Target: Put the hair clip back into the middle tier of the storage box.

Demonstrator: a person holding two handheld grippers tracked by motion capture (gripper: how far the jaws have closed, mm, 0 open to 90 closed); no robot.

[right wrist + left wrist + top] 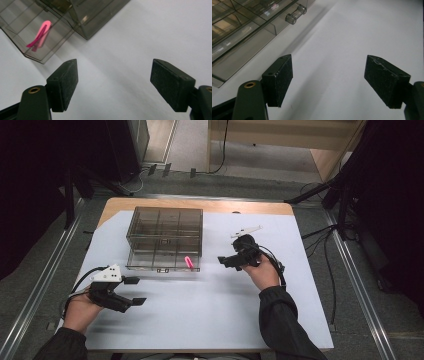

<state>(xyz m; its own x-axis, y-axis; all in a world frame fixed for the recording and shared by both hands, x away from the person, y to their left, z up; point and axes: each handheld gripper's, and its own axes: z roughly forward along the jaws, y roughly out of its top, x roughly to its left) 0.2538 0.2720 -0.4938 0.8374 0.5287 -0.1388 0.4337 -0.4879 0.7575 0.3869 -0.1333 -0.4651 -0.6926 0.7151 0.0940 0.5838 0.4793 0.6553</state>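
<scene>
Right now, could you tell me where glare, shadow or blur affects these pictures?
High view: dark surroundings, soft overall. Left gripper view: glare on the clear box, near pads sharp. Right gripper view: pink clip slightly soft, box shadow on the white sheet.

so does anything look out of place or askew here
The lower drawer of the smoky clear box stands pulled out, with a pink clip lying slantwise in its right compartment. Nothing looks spilled or damaged.

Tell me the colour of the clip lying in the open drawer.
Bright pink clip, clearest in the right gripper view.
</scene>
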